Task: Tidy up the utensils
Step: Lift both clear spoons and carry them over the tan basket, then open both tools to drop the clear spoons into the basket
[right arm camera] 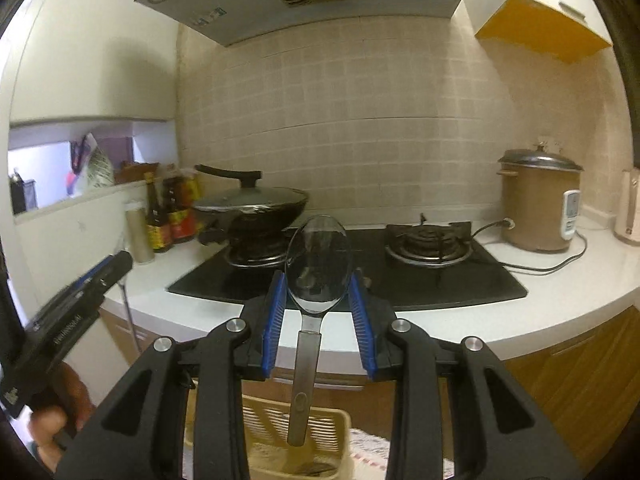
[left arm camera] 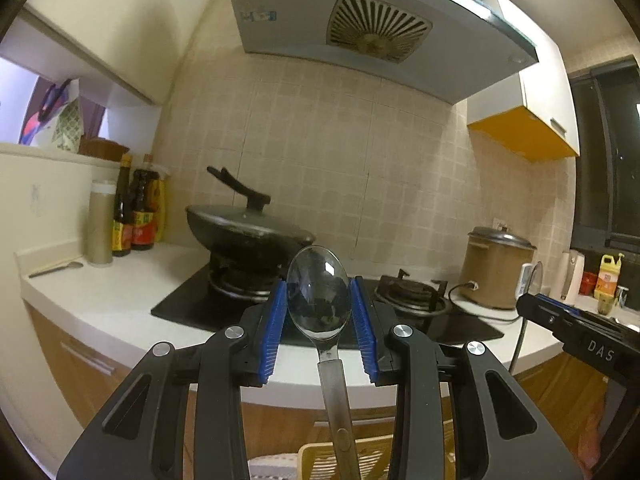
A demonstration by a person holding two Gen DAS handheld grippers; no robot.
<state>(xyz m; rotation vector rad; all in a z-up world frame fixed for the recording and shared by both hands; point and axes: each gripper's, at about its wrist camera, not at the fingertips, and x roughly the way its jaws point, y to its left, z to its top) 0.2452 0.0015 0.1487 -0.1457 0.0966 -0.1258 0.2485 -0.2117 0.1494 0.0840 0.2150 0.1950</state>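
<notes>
In the left wrist view my left gripper (left arm camera: 319,300) is shut on the bowl of a steel spoon (left arm camera: 319,300); its handle hangs down toward a cream slotted utensil basket (left arm camera: 360,460). In the right wrist view my right gripper (right arm camera: 318,292) is shut on the bowl of a second steel spoon (right arm camera: 319,264), whose handle hangs just above the same basket (right arm camera: 296,424). The right gripper also shows at the right edge of the left wrist view (left arm camera: 576,328). The left gripper shows at the left of the right wrist view (right arm camera: 80,300). Another utensil (left arm camera: 56,268) lies on the counter at far left.
A white counter (left arm camera: 120,300) holds a black gas hob (right arm camera: 440,276) with a lidded wok (left arm camera: 248,228) on the left burner. Sauce bottles (left arm camera: 136,216) stand at left. A brown rice cooker (right arm camera: 538,204) with its cord stands at right. A range hood (left arm camera: 360,28) hangs above.
</notes>
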